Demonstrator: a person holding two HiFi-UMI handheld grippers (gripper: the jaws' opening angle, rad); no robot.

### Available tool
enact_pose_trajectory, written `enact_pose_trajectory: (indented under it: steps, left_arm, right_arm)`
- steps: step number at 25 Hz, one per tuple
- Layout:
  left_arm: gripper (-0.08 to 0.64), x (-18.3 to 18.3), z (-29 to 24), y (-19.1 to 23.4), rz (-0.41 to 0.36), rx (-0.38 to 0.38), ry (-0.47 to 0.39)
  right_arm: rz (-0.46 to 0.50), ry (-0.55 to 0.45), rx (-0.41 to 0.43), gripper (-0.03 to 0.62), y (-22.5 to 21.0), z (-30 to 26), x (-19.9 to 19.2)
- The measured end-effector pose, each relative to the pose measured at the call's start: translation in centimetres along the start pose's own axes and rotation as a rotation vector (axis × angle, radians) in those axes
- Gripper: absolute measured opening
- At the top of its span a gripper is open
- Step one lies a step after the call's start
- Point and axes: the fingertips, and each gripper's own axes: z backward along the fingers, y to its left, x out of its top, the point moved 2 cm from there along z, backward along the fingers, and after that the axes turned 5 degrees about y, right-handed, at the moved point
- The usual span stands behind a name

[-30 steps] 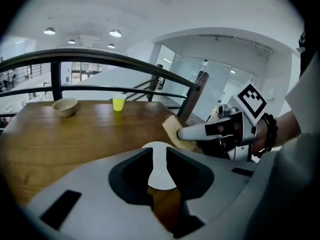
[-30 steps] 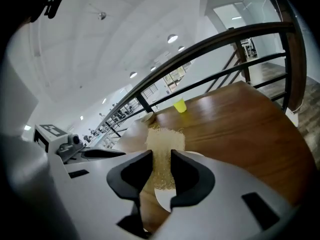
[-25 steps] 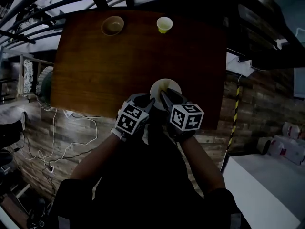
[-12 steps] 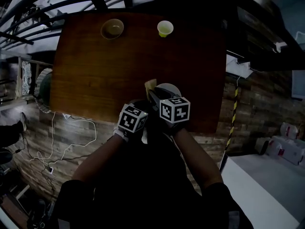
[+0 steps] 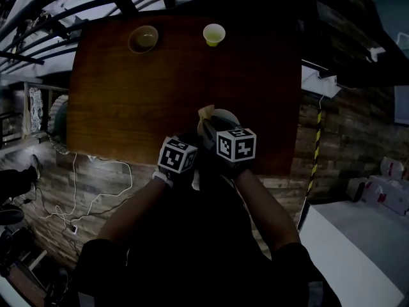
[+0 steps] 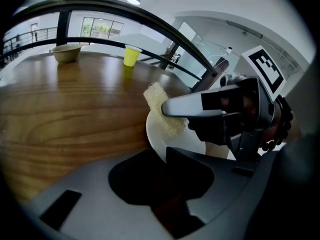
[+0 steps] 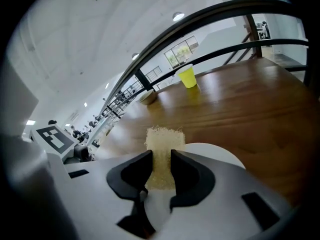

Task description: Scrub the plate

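A white plate (image 6: 176, 143) is tilted up over the near edge of the wooden table (image 5: 128, 88), its lower rim clamped in my left gripper (image 6: 162, 156), which is shut on it. My right gripper (image 7: 161, 170) is shut on a pale yellow scrub sponge (image 7: 163, 151), and the sponge lies against the plate's face (image 7: 215, 153). In the head view the plate (image 5: 225, 117) and the sponge (image 5: 205, 112) peek out just beyond the two marker cubes, the left gripper (image 5: 192, 147) beside the right gripper (image 5: 208, 133).
At the table's far side stand a tan bowl (image 5: 142, 39) and a yellow cup (image 5: 214, 34). A dark railing (image 6: 125, 14) curves behind the table. Cables (image 5: 96, 184) trail over the floor at the near left.
The right gripper with the sponge has swept from the plate's right side to its left edge. The plate and left gripper have stayed nearly in place.
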Motion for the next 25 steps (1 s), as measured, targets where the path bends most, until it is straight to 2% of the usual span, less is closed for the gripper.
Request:
enact_pose_trajectory:
  steps: [15,20,25]
  left_arm:
    - [0.094,0.6,-0.8,-0.5,0.019,0.031,-0.014]
    - [0.094,0.5,-0.8,-0.9,0.054,0.017,-0.019]
    - [0.094,0.7,-1.0,-1.4,0.049,0.016,-0.009]
  right_arm:
    - [-0.073,-0.056,-0.077,0.127,-5.2,4.8,-0.9]
    - [-0.093,-0.076,-0.099,0.127,-6.6,6.7,-1.4]
    - [-0.121,-0.099,-0.125,0.127,-7.7,8.2,-1.5]
